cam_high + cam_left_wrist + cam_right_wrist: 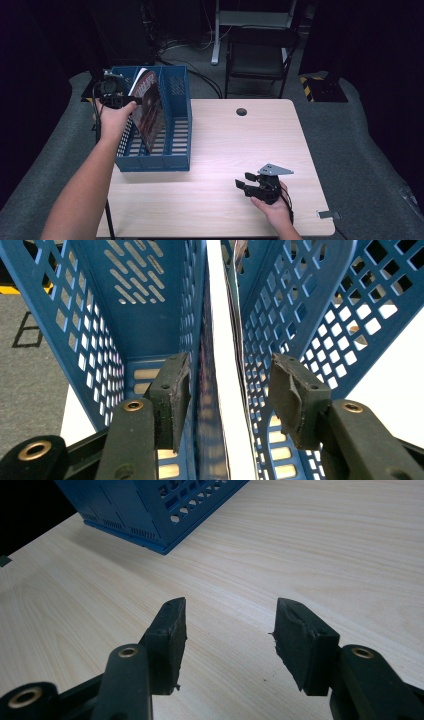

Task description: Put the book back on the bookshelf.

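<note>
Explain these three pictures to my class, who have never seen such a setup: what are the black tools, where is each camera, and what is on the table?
A person holds a black two-fingered tool in each hand. One camera looks down from above; one rides on each tool. On the wooden table stands a blue file rack with a magazine upright inside. The left gripper has its fingers either side of the magazine, apart from it, so it is not gripped. The right gripper rests open over bare table.

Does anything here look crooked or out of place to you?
The magazine in the blue file rack leans at a slant instead of standing upright, its top poking above the rim. The left gripper has its fingers spread around its edge, not pressing. Nothing looks spilled or damaged.
</note>
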`<state>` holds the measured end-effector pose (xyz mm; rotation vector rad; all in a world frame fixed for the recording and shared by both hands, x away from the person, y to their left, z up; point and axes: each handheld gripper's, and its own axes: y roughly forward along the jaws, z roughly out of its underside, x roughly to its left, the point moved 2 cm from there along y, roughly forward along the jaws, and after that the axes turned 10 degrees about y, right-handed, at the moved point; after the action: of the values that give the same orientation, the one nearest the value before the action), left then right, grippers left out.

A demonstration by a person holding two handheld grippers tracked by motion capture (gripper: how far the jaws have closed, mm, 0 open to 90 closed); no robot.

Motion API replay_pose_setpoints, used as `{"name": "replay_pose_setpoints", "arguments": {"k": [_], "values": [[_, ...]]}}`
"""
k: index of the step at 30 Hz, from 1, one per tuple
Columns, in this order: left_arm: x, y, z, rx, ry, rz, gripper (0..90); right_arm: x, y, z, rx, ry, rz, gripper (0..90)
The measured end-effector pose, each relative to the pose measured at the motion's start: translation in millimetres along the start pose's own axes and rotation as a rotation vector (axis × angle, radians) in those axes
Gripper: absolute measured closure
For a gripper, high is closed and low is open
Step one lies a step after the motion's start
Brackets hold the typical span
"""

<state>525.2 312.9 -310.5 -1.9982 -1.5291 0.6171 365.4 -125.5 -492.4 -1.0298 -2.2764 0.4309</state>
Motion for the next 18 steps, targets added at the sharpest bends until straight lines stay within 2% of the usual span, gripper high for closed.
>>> {"name": "replay_pose_setpoints", "arguments": {"k": [2, 7, 9, 15, 18], "values": [[0.7, -0.8, 0.1, -0.005, 0.004, -0.004, 50.4, 0.0, 0.3, 0.1, 0.001, -0.001, -0.002, 46.6], [3.0, -4.5, 2.0, 0.0, 0.005, 0.014, 48.5, -0.2, 0.3, 0.2, 0.002, 0.0, -0.002, 46.5], [4.2, -6.0, 3.0, 0.009, 0.016, 0.022, 47.3, -0.5, 0.1, 0.1, 0.007, -0.002, -0.001, 46.5], [4.2, -14.1, 5.1, -0.001, 0.035, 0.038, 47.3, -0.9, 0.4, 0.2, -0.009, 0.003, 0.004, 46.5], [3.1, -18.3, 6.9, -0.004, 0.044, 0.049, 47.3, -0.6, 0.2, 0.2, 0.007, 0.007, -0.003, 46.5]]}}
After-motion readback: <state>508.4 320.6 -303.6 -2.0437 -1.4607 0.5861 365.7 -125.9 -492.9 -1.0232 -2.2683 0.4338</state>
